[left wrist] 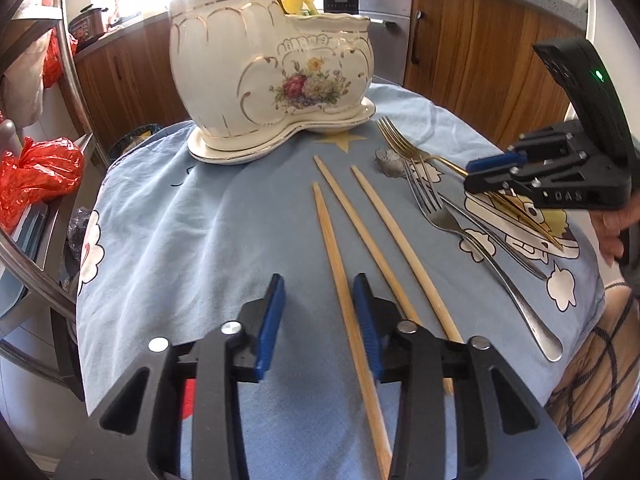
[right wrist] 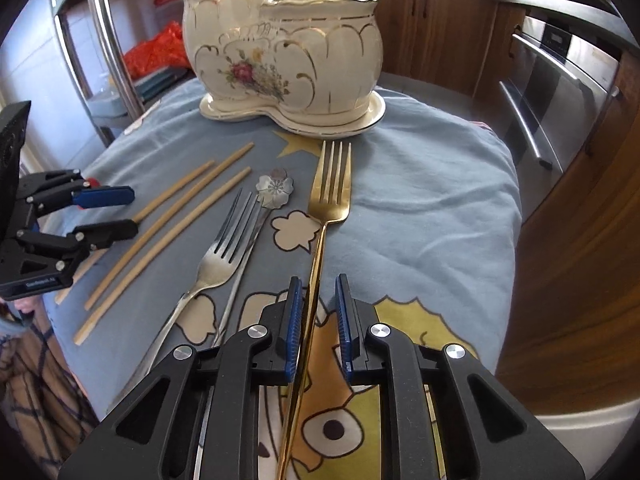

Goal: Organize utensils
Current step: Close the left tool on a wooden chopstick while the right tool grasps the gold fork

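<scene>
1. While my right gripper (right wrist: pixel 316 320) straddles the gold fork (right wrist: pixel 330 184), its jaws stand apart; one pad touches the handle, the other hasn't closed.
2. My left gripper (left wrist: pixel 318 320) has its jaws apart around one chopstick (left wrist: pixel 340 280), not clamped.
3. Two more chopsticks (left wrist: pixel 384 236) lie just beside it, mid-table.
4. A silver fork (right wrist: pixel 224 248) and flower spoon (right wrist: pixel 276 190) lie between the chopsticks and the gold fork.
5. At the far edge stands the holder (right wrist: pixel 288 52), something yellow already inside.
6. I judge the job barely begun: every utensil in sight is still on the cloth (right wrist: pixel 432 200).
</scene>
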Available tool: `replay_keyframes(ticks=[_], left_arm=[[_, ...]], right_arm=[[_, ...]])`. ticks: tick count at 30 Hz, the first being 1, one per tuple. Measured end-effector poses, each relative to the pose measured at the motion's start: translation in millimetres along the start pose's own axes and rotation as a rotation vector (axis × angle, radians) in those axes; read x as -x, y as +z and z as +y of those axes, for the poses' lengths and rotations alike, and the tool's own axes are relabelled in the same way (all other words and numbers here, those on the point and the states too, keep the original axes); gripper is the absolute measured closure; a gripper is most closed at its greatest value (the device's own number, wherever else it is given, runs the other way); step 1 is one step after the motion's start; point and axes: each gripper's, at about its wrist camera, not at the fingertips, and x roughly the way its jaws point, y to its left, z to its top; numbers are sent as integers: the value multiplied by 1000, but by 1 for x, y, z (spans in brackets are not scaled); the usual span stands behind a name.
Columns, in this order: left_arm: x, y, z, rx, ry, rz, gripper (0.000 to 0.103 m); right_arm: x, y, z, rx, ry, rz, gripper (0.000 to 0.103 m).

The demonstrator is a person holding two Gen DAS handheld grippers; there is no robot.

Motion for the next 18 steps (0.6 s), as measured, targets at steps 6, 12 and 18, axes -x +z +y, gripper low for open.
replay_keyframes(ticks=[6,12,18], left_arm=[[-3,7,2,-80,-21,73,72],[-12,24,14,-121,-90,200,74],[-23,43,20,-167,-138,362,81]], right_arm=[[-7,17,-1,66,-9,110,85],[-15,31,-5,72,26,199,85],[-26,48,-6,89,35,309,85]])
